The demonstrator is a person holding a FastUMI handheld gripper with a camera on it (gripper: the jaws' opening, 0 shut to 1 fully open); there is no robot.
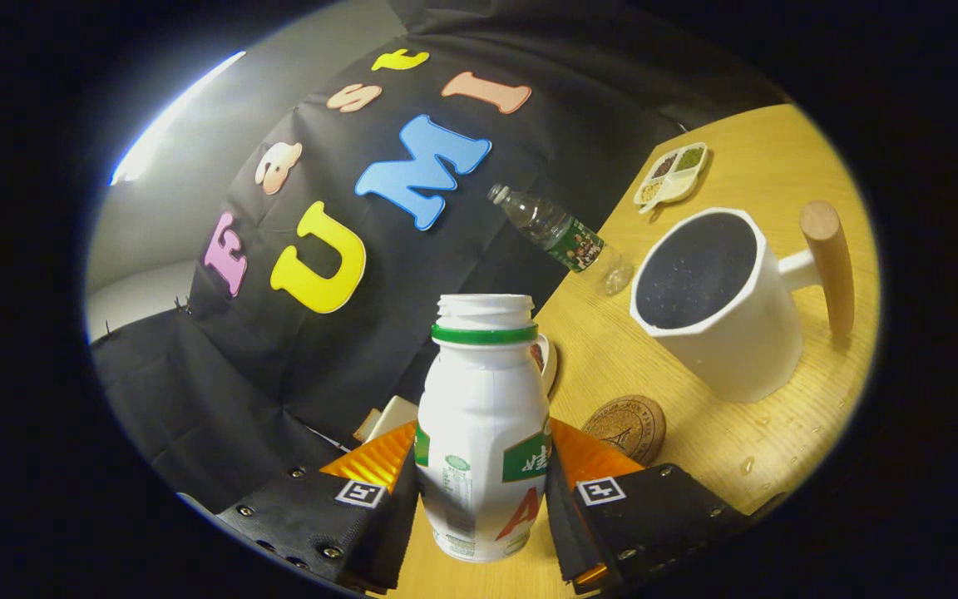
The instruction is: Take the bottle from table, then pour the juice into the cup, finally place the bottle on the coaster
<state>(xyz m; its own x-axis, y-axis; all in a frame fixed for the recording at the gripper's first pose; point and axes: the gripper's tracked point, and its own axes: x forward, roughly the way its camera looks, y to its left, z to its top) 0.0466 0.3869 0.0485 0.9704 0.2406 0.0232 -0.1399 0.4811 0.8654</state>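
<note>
Tongs (483, 491) clamp the white bottle (483, 433) at its waist, low centre of frame, cap off and neck open. The view is rolled, so the bottle is likely tilting toward the white cup (716, 308) at right; the mouth isn't over the rim yet. The operator should carry the neck over the cup's opening before tipping further and keep squeeze steady. Droplets on the desk (695, 433) suggest spill risk. Coaster (627, 426) sits just right of the bottle, near the cup.

- White plastic bottle with green neck ring (483, 433): a large red letter "A" low on its front; the green label's characters are too cut off to read.
- Round cork coaster (627, 426): ringed lettering, too small to read.
</note>
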